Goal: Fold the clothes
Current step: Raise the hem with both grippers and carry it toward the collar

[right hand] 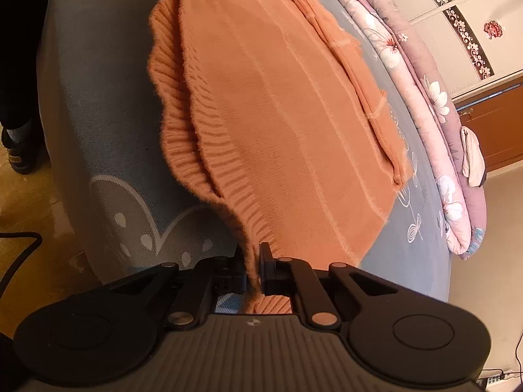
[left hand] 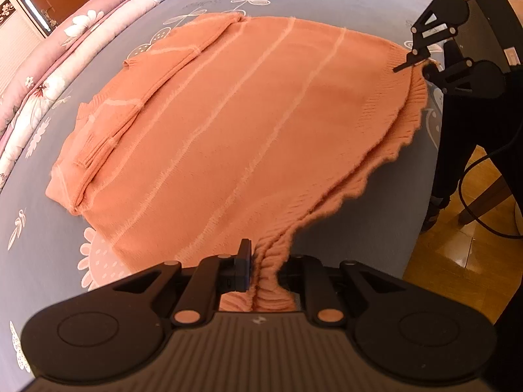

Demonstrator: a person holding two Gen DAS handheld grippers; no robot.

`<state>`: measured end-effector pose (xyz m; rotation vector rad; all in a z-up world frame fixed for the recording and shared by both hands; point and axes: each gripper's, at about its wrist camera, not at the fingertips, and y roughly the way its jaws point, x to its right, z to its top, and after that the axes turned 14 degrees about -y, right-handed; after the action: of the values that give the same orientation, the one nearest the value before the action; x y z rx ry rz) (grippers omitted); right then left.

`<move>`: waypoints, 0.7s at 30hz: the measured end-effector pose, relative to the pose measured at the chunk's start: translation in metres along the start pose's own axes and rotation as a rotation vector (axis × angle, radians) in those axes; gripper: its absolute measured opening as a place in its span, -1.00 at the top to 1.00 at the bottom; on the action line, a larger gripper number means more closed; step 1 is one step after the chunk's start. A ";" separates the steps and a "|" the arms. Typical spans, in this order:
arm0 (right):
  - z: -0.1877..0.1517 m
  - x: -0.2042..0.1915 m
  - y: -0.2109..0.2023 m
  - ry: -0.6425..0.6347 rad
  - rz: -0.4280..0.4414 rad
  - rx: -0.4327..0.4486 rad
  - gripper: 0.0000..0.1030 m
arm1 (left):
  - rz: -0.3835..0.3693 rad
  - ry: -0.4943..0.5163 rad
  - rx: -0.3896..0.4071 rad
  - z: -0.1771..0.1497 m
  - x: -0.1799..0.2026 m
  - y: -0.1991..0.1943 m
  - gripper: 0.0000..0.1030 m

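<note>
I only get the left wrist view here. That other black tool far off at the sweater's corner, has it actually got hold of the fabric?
Observer: Yes. The right gripper is shut on the ribbed hem of the orange sweater.
Operator: Anything past the bed on that side?
Observer: A pale wardrobe door with a dark patterned border and a red ornament.
Operator: And the floor there?
Observer: A dark shoe on the wooden floor, beside the bed.
</note>
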<state>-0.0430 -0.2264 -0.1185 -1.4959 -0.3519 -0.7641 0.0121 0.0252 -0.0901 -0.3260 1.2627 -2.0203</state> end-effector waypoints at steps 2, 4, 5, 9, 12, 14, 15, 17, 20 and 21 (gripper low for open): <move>0.001 0.005 -0.002 0.017 -0.004 0.000 0.84 | 0.008 0.001 -0.005 -0.002 0.002 0.001 0.81; 0.003 0.011 -0.006 0.030 -0.016 0.003 0.84 | 0.011 -0.005 -0.008 -0.003 0.003 0.000 0.82; 0.003 0.014 -0.009 0.032 -0.022 0.005 0.84 | 0.015 -0.011 -0.005 -0.004 0.003 -0.001 0.82; 0.006 0.029 -0.015 0.050 -0.040 0.018 0.84 | 0.025 -0.028 -0.004 -0.007 0.002 -0.003 0.84; 0.008 0.039 -0.017 0.052 -0.040 0.024 0.84 | 0.031 -0.041 -0.002 -0.008 0.001 -0.004 0.85; 0.009 0.045 -0.018 0.055 -0.030 0.027 0.84 | 0.036 -0.041 -0.002 -0.008 0.002 -0.005 0.85; 0.009 0.048 -0.018 0.061 -0.027 0.030 0.85 | 0.039 -0.038 0.000 -0.008 0.003 -0.006 0.86; 0.010 0.055 -0.017 0.082 -0.003 0.027 0.85 | 0.037 -0.041 -0.001 -0.007 0.002 -0.007 0.86; 0.012 0.066 -0.016 0.106 0.018 0.037 0.85 | 0.026 -0.052 -0.012 -0.004 -0.003 -0.008 0.86; 0.013 0.069 -0.016 0.105 0.020 0.041 0.85 | 0.025 -0.052 -0.014 -0.002 -0.004 -0.009 0.86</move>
<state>-0.0001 -0.2284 -0.0600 -1.4130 -0.2714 -0.8117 0.0096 0.0320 -0.0828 -0.3654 1.2439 -1.9698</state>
